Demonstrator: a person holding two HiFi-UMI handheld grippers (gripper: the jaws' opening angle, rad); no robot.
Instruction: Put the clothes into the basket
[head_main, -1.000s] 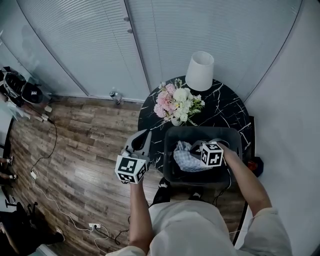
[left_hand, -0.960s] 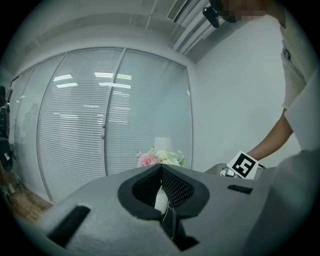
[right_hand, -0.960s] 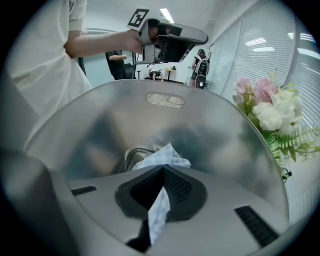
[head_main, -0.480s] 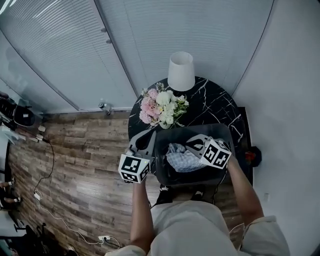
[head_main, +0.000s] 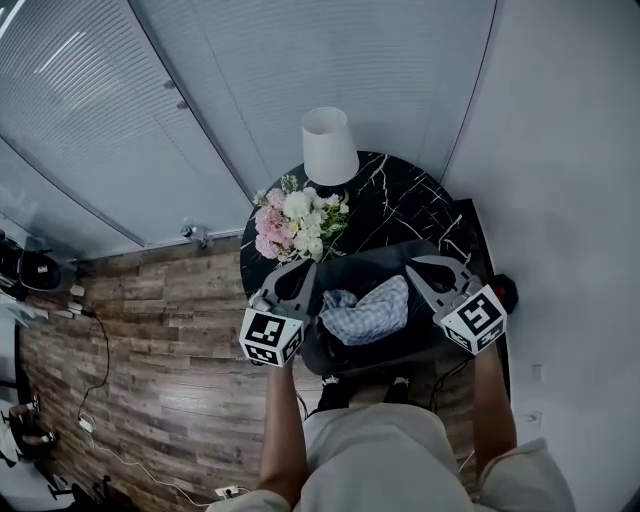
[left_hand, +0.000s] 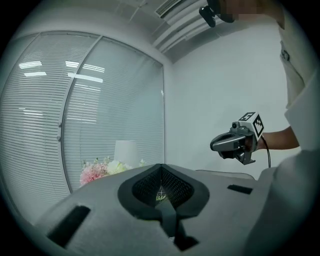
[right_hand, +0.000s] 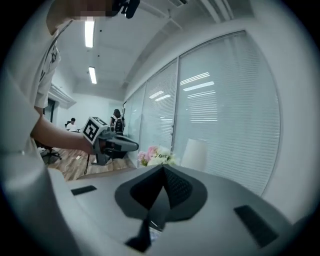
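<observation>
A dark grey basket (head_main: 432, 332) stands at the near edge of a black marble table (head_main: 400, 205). A blue-and-white checked garment (head_main: 368, 312) lies crumpled inside it. My left gripper (head_main: 300, 270) hovers at the basket's left rim, shut and empty. Above the right rim my right gripper (head_main: 418, 266) is also shut with nothing in it. In the left gripper view the jaws (left_hand: 161, 186) meet, and the right gripper (left_hand: 235, 142) shows across from them. The right gripper view shows its own closed jaws (right_hand: 161, 187) and the left gripper (right_hand: 112, 142) opposite.
A bunch of pink and white flowers (head_main: 295, 220) and a white lamp (head_main: 328, 145) stand on the table behind the basket. Glass walls with blinds run behind the table and a white wall (head_main: 560, 200) to the right. Wooden floor (head_main: 160, 330) lies to the left.
My right gripper has risen from over the garment inside the basket and moved right, to above the right rim. The garment stays in the basket. The left gripper has kept its place.
</observation>
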